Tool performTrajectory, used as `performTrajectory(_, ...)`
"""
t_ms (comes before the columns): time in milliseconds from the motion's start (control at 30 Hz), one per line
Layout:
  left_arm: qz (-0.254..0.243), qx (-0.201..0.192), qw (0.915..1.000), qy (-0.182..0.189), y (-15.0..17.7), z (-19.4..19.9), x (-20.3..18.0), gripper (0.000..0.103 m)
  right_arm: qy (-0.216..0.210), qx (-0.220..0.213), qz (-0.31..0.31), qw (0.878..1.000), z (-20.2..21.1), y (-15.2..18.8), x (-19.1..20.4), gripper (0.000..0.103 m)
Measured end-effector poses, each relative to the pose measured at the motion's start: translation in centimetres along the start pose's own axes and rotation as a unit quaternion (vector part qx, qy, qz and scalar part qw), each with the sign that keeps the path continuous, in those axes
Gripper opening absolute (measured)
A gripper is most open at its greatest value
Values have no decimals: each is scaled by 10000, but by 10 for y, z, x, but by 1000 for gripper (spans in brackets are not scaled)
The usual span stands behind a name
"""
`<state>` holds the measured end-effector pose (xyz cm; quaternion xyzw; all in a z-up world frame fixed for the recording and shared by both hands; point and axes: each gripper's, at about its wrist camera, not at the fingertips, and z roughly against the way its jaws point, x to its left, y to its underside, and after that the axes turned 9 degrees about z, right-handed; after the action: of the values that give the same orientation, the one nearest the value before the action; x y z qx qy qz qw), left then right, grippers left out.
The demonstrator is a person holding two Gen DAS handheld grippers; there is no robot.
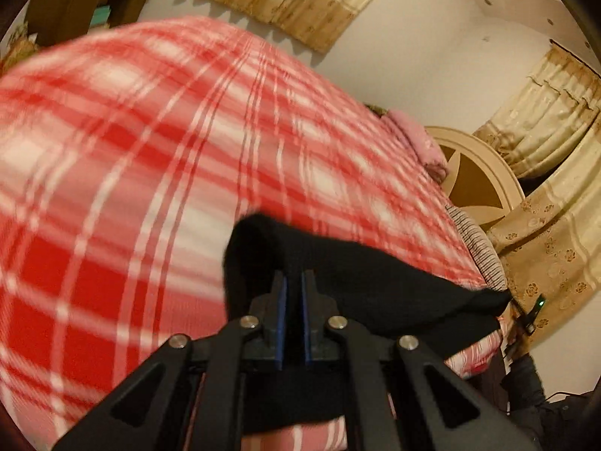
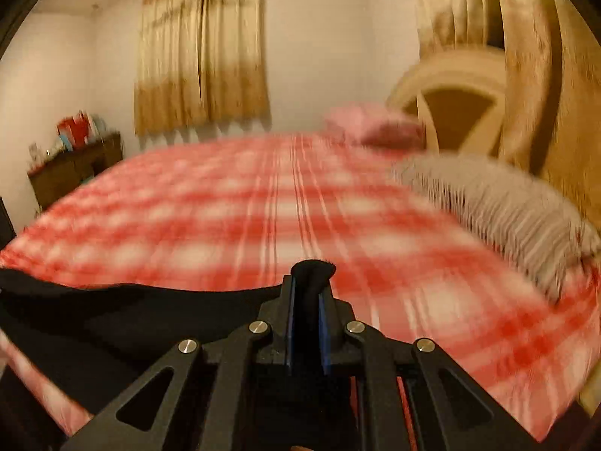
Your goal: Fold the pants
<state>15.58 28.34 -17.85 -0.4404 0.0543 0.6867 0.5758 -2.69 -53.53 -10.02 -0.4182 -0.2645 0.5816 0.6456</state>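
Left gripper (image 1: 294,282): you have it pinched tight on the black pants (image 1: 338,263), with cloth rising past the tips
Right gripper (image 2: 308,285): you clamp a bunched tuft of the same cloth between its pads
Pants: they hang between your two grips, lifted over the near edge of the red plaid bed (image 2: 225,206)
Striped pillow (image 2: 507,206): it lies at the far right, well apart from the cloth
Risk: your right grip holds only a small tuft, so a hard tug may pull it free
Risk: uneven tension between your hands may skew the fold
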Motion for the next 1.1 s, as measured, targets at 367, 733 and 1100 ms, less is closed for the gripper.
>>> performTrajectory(367, 132, 93, 9998, 119, 17, 1, 12, 7, -73, 652, -85, 9978, 14, 37, -10, 44)
performTrajectory(733, 102, 39, 9999, 4, 20, -7, 6, 7, -328, -50, 1172, 9926, 58, -28, 137, 84)
performTrajectory(1100, -146, 78, 9999, -27, 24, -4, -6, 7, -2015, 566, 3840, 8993, -10, 24, 420, 62)
